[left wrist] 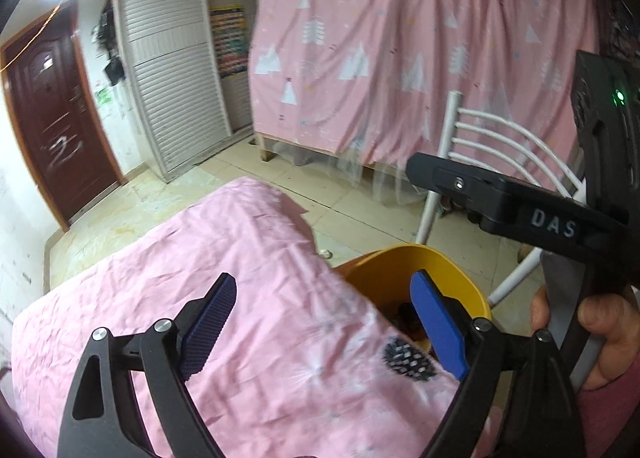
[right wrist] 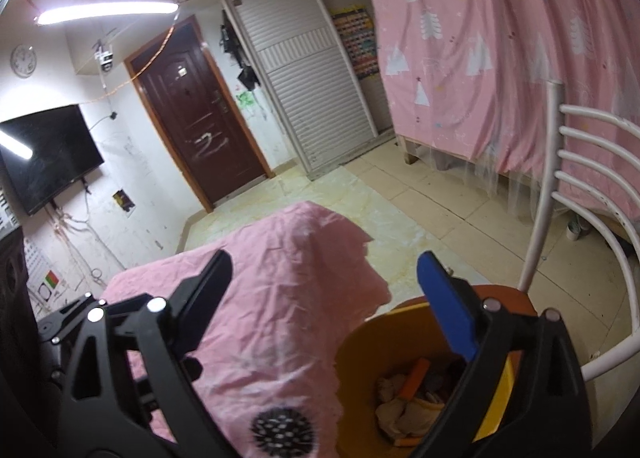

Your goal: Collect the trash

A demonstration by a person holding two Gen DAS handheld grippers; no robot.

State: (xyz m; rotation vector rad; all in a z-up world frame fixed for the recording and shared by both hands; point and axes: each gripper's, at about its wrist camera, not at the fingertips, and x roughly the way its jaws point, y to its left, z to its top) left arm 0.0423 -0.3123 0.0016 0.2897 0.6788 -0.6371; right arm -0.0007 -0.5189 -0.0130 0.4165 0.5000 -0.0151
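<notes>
Pink cloth [right wrist: 256,322] beside yellow bin [right wrist: 360,354] of crumpled trash [right wrist: 404,406], white chair [right wrist: 580,161] behind; both grippers released, empty.

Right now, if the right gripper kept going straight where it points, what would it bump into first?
Probably the pink cloth over the table: the open, empty right gripper aims down at its far edge. The yellow bin sits lower right, under one of the fingers. Depth is unclear, so it might pass over to the floor.

Light source: a ceiling tube lamp [right wrist: 106,13], blown out white at upper left in both views.
Brightness: dim, warm room; dark vignette in the corners.
Distortion: strong fisheye bending at the edges.
Blur: left view smeared by motion; right view softer toward the rim.
</notes>
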